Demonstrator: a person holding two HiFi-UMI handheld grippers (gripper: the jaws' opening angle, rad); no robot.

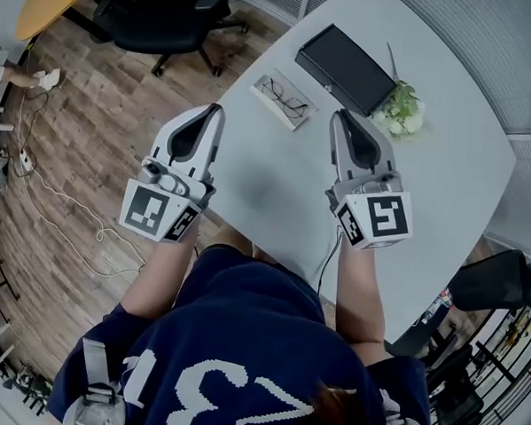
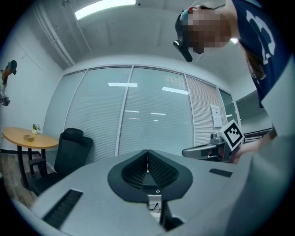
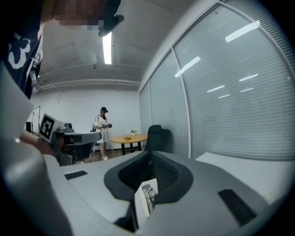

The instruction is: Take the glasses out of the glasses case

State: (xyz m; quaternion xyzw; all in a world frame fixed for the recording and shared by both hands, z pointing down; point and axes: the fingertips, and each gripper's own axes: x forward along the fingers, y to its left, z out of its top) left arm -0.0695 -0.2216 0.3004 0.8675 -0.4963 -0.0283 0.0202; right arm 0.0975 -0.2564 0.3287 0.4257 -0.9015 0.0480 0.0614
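**Fig. 1. Approach stage: both grippers short of the open glasses case**

The glasses (image 1: 286,98) lie flat in a shallow white case (image 1: 266,83) on the grey table (image 1: 445,172). The case is just beside a long black box (image 1: 346,67), with a small potted plant (image 1: 400,112) at the box's near end. The left gripper (image 1: 216,111) and the right gripper (image 1: 340,115) hover over the table on either side of the case, and both point toward it. Neither touches it. Each gripper's own view shows its jaws pressed together at the tips with nothing between them. In the right gripper view the case (image 3: 141,205) and the frames (image 3: 148,194) sit below and ahead of the closed tips.

Judgement: the task is not yet begun, since the glasses are untouched in the case. The step in hand is the reach. It would probably go best if one gripper spreads its jaws before it descends and then closes on a sturdy part of the frame, such as the bridge or a temple arm, not on a lens. The other gripper could press on the case rim so that the light tray does not lift or slide with the frames. A thin wire frame is likely to slip or bend under a hard pinch, so a gentle closure and a straight upward lift seem advisable.
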